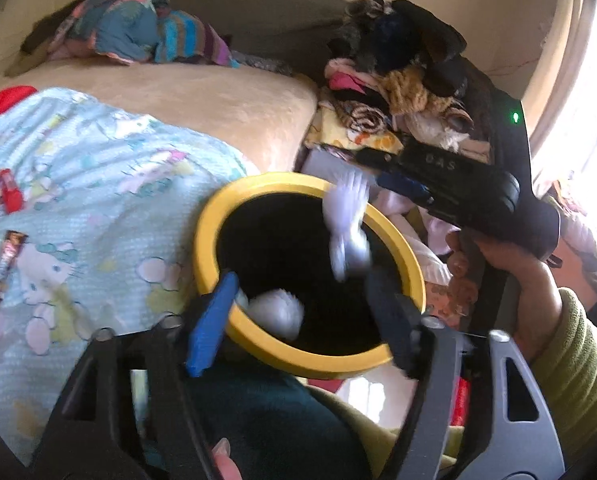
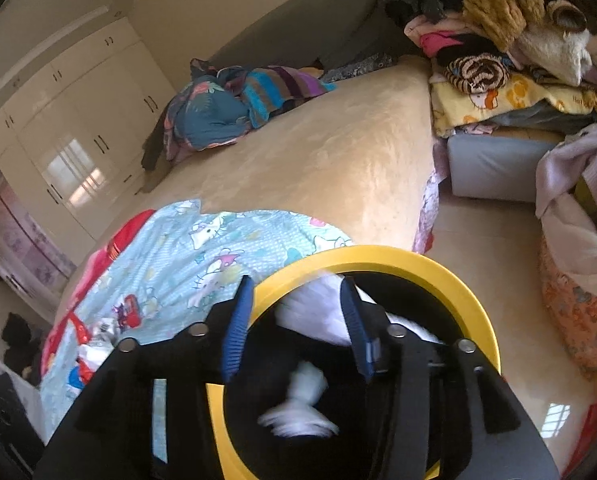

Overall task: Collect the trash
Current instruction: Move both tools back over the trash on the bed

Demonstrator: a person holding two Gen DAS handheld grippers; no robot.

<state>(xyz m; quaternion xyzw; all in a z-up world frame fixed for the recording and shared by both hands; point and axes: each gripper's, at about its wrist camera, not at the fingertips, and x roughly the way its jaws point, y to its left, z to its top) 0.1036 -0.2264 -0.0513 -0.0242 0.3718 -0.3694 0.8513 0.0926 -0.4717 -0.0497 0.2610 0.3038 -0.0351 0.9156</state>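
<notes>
Both hand-held grippers hang over the bin (image 1: 214, 216), a black one with a yellow rim beside the bed (image 1: 226, 100). The left hand-held gripper (image 1: 302, 320) stands wide open and grips nothing; a white wad (image 1: 276, 312) lies blurred between its fingers, inside the bin. The right hand-held gripper (image 2: 298, 328) is partly open, with white tissue (image 2: 318, 308) loose between its blue pads (image 2: 238, 332), no grip. More wrappers (image 1: 8, 256) lie on the bed's blue sheet (image 1: 110, 184)

Only readable text: embossed "DAS" on the black body of the right gripper (image 1: 394, 184), up and right of the left tongs.
</notes>
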